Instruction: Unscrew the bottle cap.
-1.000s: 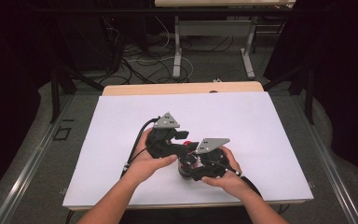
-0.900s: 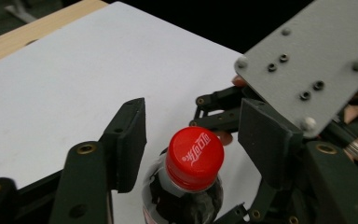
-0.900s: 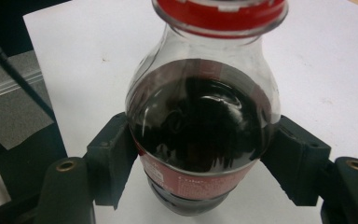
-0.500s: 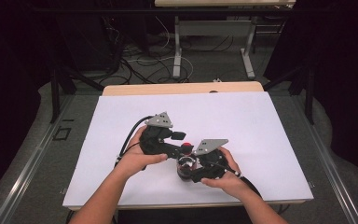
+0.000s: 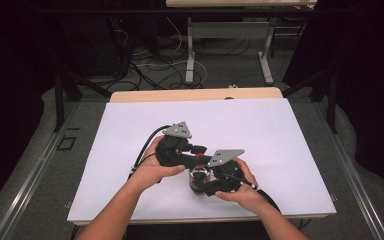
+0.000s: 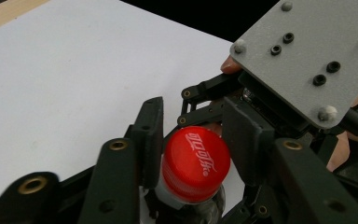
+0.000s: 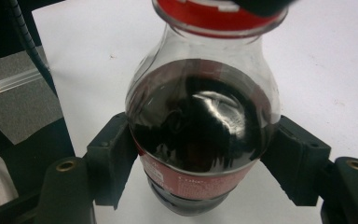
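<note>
A small bottle [image 7: 200, 126] of dark cola stands on the white table [image 5: 280, 130], near the front edge and a bit right of the middle. The right gripper [image 7: 200, 158] holds it by the body. Its two black jaws press on the sides of the bottle, one on each side, just at the red label [image 7: 191, 179].

The left gripper [image 6: 193, 140] comes down from above onto the red cap [image 6: 196, 165]. Its jaws have just been closing, and now they sit tight on the cap, one on each side. In the high view both grippers meet over the bottle, the left gripper [image 5: 177, 150] a little farther back and the right gripper [image 5: 220, 172] closer to the front edge.

The step in hand looks like opening the bottle. One gripper keeps it still and the other has the cap. The cap is still on.

The next move probably calls for a twist of the left hand while the right hand holds firm. If the right jaws slip, the bottle may turn with the cap and not open. The drink could fizz out too, so a slow twist seems best.
</note>
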Motion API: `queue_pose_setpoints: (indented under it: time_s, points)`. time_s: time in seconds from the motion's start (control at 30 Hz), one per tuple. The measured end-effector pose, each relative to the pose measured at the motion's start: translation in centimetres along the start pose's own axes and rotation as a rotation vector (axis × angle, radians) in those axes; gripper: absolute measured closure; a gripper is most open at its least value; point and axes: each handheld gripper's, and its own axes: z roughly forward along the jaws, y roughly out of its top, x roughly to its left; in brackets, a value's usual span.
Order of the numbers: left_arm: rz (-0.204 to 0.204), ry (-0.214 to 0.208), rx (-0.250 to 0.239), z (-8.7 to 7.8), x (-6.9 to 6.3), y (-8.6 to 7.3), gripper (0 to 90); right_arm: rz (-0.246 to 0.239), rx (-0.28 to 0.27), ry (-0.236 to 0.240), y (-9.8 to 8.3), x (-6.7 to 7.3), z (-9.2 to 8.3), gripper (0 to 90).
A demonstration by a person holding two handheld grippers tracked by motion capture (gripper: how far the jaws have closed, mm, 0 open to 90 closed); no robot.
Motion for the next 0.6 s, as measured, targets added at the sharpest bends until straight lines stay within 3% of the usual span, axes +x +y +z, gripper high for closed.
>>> queue_pose_setpoints:
  time_s: [0.17, 0.27, 0.37, 0.43, 0.5, 0.6]
  points:
    - [-0.055, 0.090, -0.014, 0.2, -1.0, 0.0, 62.4, 0.012, -0.006, -0.018, -0.1, -0.1, 0.0, 29.9]
    - [-0.099, 0.182, -0.050, 0.6, -1.7, -0.1, 62.6, 0.019, -0.013, -0.036, -0.1, -0.2, 0.1, 30.0]
    - [-0.100, 0.250, -0.054, 0.9, -2.5, -0.1, 62.7, 0.026, 0.000, -0.040, -0.1, -0.1, 0.0, 29.9]
    - [-0.113, 0.262, -0.067, 0.9, -2.6, -0.1, 62.6, 0.027, -0.001, -0.038, -0.1, -0.2, 0.0, 29.9]
    - [-0.120, 0.247, -0.072, 0.9, -2.5, 0.0, 62.3, 0.031, -0.014, -0.043, -0.1, -0.2, 0.0, 29.9]
    - [-0.108, 0.243, -0.078, 0.5, -2.3, 0.0, 54.3, 0.031, -0.016, -0.038, 0.0, -0.3, -0.1, 29.9]
